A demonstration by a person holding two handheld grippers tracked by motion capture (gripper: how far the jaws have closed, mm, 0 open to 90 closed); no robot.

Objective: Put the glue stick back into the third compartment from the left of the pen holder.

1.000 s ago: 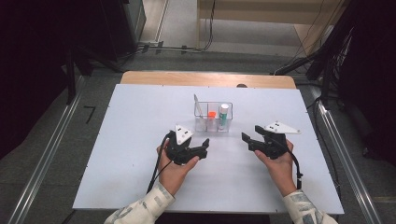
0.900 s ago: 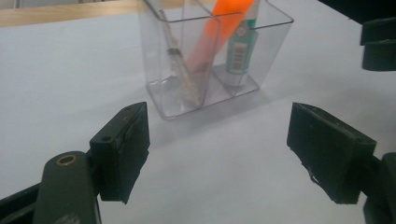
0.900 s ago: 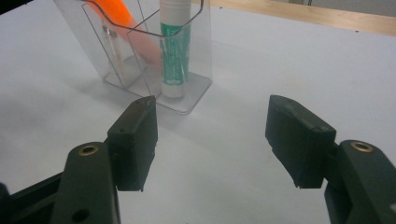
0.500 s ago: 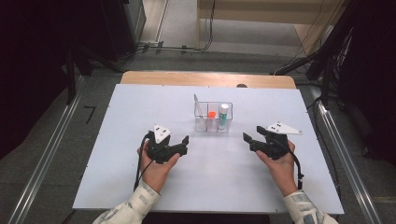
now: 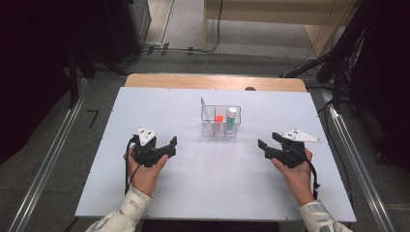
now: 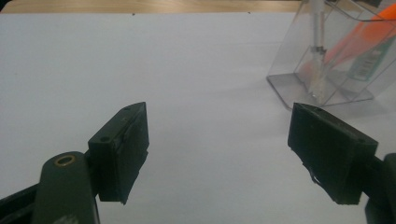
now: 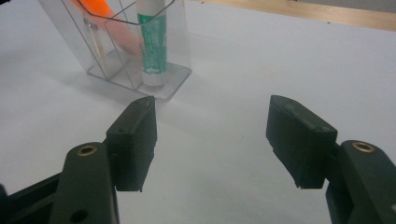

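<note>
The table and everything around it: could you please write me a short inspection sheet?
Surface: white table, wooden strip at far edge.
Job's things: clear organizer upright, holding green-labelled tube, orange-capped item, thin rod.
Clutter: nothing seen.
Grippers: left hand-held gripper and right hand-held gripper both open, holding nothing, either side of the organizer.
Cables: black cable trails from the left one.
Surroundings: grey floor, dark stands, floor cables behind.

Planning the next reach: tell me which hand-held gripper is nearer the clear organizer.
Right, narrowly. The right hand-held gripper sits just right-front of the clear organizer; the left hand-held gripper lies slightly farther off, left-front.
</note>
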